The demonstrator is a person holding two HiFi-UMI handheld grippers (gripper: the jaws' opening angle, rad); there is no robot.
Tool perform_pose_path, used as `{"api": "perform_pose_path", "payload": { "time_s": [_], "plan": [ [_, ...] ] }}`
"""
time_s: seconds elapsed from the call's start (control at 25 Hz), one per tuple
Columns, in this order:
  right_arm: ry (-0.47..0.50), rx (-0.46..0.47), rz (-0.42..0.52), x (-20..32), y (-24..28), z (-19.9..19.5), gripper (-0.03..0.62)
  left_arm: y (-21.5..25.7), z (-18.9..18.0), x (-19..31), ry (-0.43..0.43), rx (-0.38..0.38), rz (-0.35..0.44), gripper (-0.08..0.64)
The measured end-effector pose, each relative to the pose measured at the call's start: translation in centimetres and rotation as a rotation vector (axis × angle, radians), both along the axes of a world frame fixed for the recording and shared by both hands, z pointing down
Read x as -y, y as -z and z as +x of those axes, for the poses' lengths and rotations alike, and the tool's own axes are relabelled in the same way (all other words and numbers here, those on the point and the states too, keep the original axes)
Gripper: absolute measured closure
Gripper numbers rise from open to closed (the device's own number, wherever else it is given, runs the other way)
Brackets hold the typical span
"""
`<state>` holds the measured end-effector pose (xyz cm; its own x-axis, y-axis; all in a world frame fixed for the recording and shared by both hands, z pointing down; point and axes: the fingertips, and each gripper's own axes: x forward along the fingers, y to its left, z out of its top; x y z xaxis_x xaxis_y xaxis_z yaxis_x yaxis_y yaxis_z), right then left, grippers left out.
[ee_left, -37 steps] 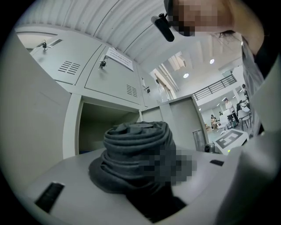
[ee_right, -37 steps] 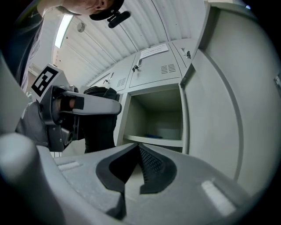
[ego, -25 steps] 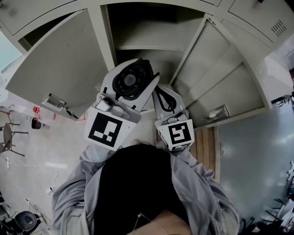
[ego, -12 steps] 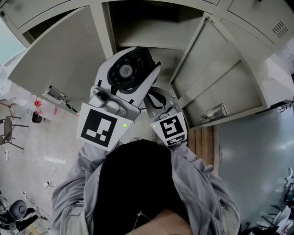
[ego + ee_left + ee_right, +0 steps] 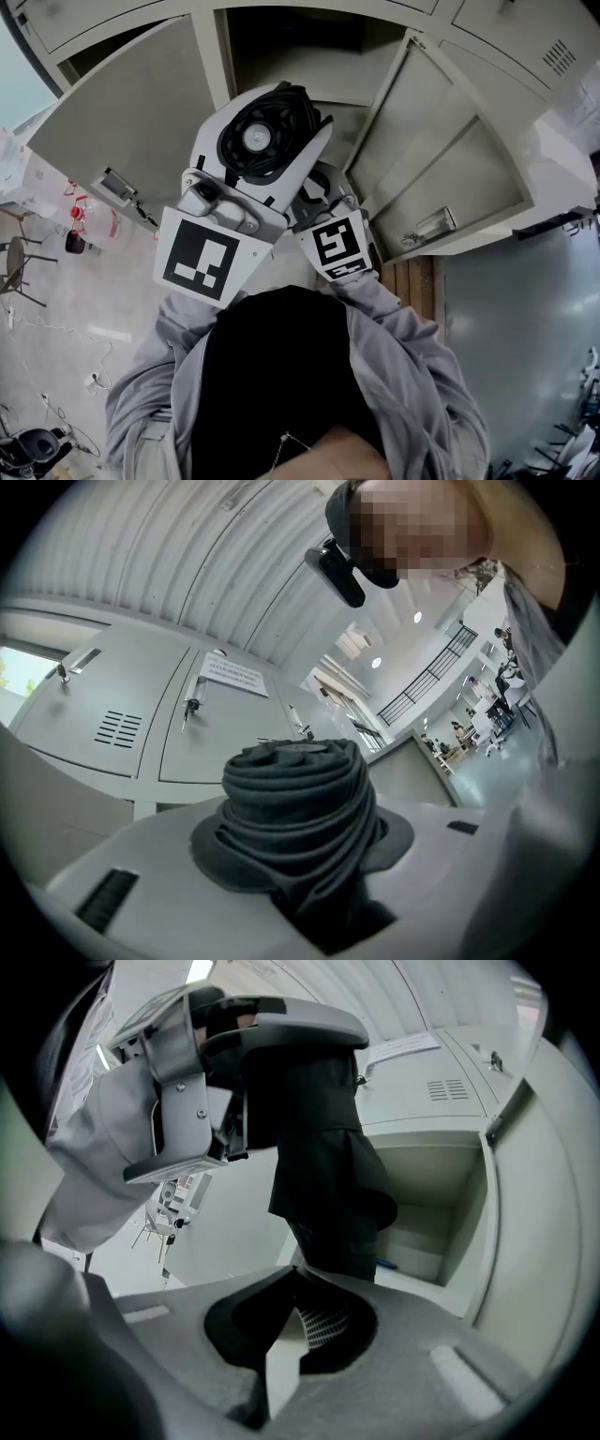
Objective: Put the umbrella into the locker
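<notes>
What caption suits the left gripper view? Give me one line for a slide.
Left gripper clamped on a rolled dark umbrella, closed grey locker doors beyond.

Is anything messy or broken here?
Nothing stands out. The folded umbrella sits rolled up in the left tool, and the locker stands open with its door swung aside. No spills or damage show.

A: Umbrella (image 5: 253, 139) in head view?
B: Only rolled end visible; shaft hidden behind left gripper (image 5: 281, 112).
A: Notice (image 5: 232, 673) on locker door (image 5: 211, 747), left gripper view?
B: Too small to read.
</notes>
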<state>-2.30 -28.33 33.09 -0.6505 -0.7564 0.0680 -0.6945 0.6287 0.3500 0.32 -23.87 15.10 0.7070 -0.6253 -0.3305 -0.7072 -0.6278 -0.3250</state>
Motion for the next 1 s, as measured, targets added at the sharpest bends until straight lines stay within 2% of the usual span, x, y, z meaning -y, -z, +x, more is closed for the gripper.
{"api": "perform_pose_path", "payload": {
  "time_s": [0.32,0.68,1.0],
  "plan": [
    [-0.054,0.015,0.085,1.0,3.1,1.0,0.589,2.0,0.1,-1.2,-0.01,-0.005,0.069,0.37],
    [-0.083,0.013,0.153,1.7,5.5,1.4,0.589,3.3,-0.8,-1.9,0.002,-0.046,0.122,0.368],
    [-0.113,0.012,0.224,2.9,7.1,1.6,0.589,4.0,-1.3,-2.1,0.033,-0.035,0.185,0.368]
  ]
}}
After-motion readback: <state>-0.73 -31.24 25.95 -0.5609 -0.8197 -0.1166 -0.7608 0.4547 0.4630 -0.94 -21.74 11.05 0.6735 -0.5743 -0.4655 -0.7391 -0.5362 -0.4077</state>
